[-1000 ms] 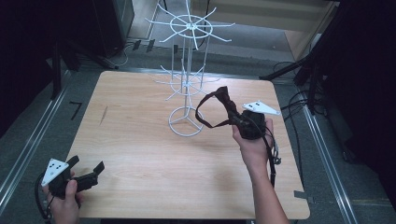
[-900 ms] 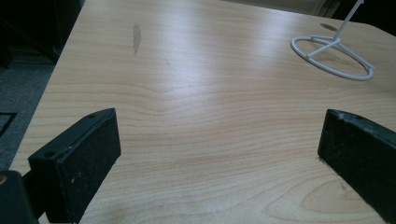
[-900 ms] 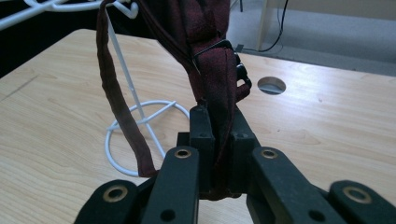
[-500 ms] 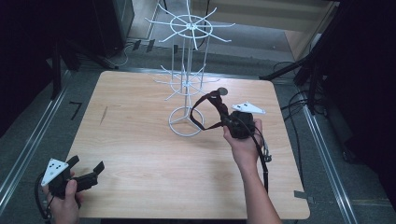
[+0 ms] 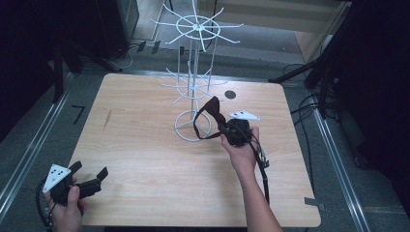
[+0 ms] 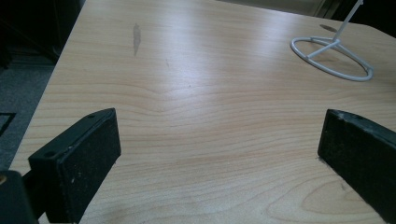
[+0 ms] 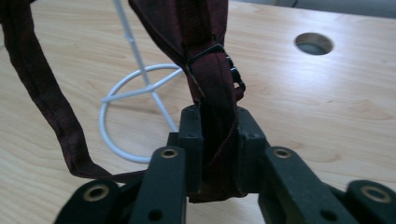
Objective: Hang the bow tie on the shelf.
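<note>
A dark maroon bow tie (image 5: 211, 112) with its strap looped below is pinched in my right gripper (image 5: 227, 126), held in the air beside the white wire display stand (image 5: 193, 87). In the right gripper view the jaws are shut on the bow tie's (image 7: 212, 93) fabric, with the strap (image 7: 42, 102) hanging left over the stand's ring base (image 7: 135, 121). My left gripper (image 5: 89, 178) rests near the table's front left corner, open with nothing between its pads (image 6: 86, 158). The stand's base ring (image 6: 334, 58) lies far ahead of it.
The wooden table (image 5: 145, 159) has a round cable hole (image 5: 230, 94) behind the stand and a dark smudge (image 5: 107, 118) at the left. A cable (image 5: 261, 169) trails from the right gripper along the forearm. Dark floor and metal rails surround the table.
My right gripper has carried the bow tie leftward and toward the front, closer to the stand's base. The left gripper has stayed put.
</note>
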The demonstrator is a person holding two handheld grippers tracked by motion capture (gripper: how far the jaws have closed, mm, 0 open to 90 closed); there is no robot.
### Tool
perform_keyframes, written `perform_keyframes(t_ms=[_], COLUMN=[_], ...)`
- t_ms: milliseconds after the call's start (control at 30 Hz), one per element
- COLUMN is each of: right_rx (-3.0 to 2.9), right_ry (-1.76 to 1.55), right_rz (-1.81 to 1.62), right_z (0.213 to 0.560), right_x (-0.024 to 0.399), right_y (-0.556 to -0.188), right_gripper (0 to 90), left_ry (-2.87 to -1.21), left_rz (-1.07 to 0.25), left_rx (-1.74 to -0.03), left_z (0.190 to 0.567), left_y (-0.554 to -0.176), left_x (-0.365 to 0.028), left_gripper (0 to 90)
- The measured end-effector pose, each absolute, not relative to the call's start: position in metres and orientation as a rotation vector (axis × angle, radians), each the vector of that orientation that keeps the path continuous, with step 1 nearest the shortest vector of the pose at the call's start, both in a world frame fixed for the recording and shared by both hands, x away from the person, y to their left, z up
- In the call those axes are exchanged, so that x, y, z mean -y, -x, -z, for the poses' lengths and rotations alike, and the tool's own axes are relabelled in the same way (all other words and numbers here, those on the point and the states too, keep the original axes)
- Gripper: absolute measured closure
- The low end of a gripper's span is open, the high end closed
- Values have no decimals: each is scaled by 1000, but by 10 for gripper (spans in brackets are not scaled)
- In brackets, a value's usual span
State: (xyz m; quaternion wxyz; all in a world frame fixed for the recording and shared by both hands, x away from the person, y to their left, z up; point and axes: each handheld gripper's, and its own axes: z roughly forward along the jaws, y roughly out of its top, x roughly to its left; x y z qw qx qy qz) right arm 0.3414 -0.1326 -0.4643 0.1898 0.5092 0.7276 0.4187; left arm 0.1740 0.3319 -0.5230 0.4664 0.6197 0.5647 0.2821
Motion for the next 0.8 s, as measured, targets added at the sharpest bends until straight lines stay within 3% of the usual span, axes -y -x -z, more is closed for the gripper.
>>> perform_keyframes(t_ms=[200, 633, 800], right_rx=[-2062, -2074, -2046], right_ry=[-1450, -1457, -1450], right_rz=[-1186, -1267, -1269], right_z=[471, 461, 454], right_x=[131, 138, 144], right_y=[-342, -337, -332], right_gripper=[644, 278, 214], left_ry=[-1522, -1526, -1527], left_rz=[-691, -694, -696], left_rx=[-1385, -1382, -1382], left_z=[523, 523, 523], left_y=[-174, -174, -174], left_x=[-332, -332, -332], left_gripper=[0, 0, 0])
